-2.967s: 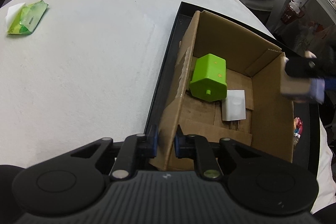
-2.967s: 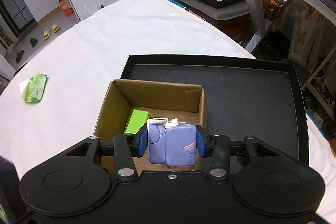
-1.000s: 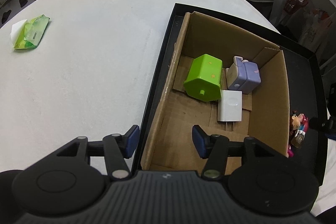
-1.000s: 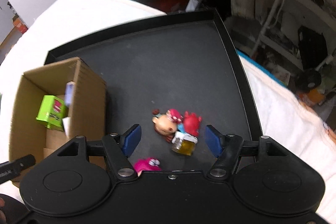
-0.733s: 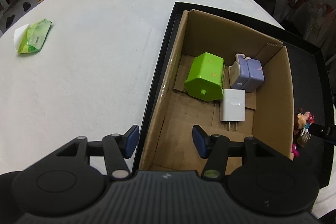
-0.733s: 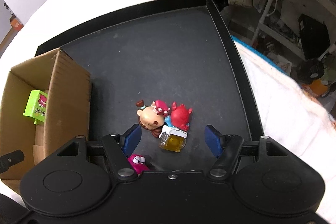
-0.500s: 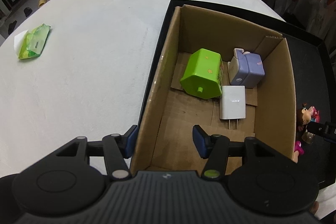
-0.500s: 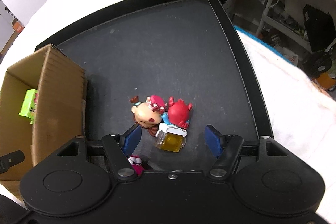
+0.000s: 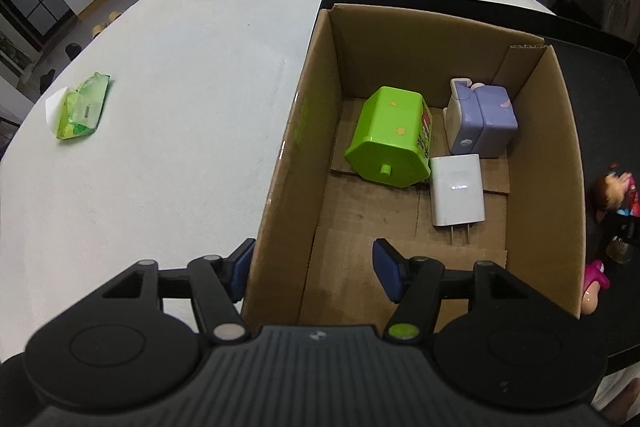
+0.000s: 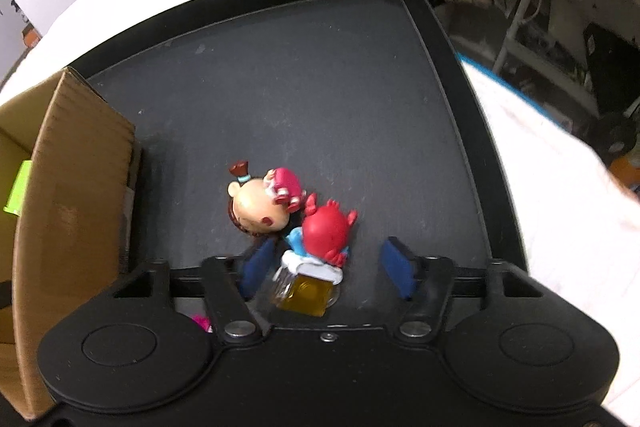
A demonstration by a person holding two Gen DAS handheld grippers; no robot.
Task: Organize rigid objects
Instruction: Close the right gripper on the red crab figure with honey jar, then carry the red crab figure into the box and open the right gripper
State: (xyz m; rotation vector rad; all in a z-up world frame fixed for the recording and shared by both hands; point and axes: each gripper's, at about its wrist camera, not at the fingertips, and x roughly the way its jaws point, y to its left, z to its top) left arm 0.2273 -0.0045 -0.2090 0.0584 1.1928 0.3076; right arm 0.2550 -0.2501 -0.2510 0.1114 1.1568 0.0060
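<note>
A round table covered in a white cloth holds a shallow black tray, and an open cardboard box stands at the tray's left end. Far off on the cloth lies a green wet-wipe packet, well apart from everything else. Inside the box, toward its far end, a lime-green toy house lies on its side, with a lavender block-shaped toy just beside it on the right and a white wall charger lying flat in front of both, prongs toward the camera. On the bare tray floor to the right of the box sits a small cluster: a big-headed doll figure, a red crab-like toy touching it, and a little amber jar with a white lid touching the crab. A pink figure is mostly hidden under the right gripper's body. The left gripper hovers over the box's near left corner, jaws wide and empty, the left box wall standing between its fingers. The right gripper points down over the tray, also spread wide, its fingers on either side of the amber jar without gripping it; the left pad looks close to the jar, though contact cannot be judged.
</note>
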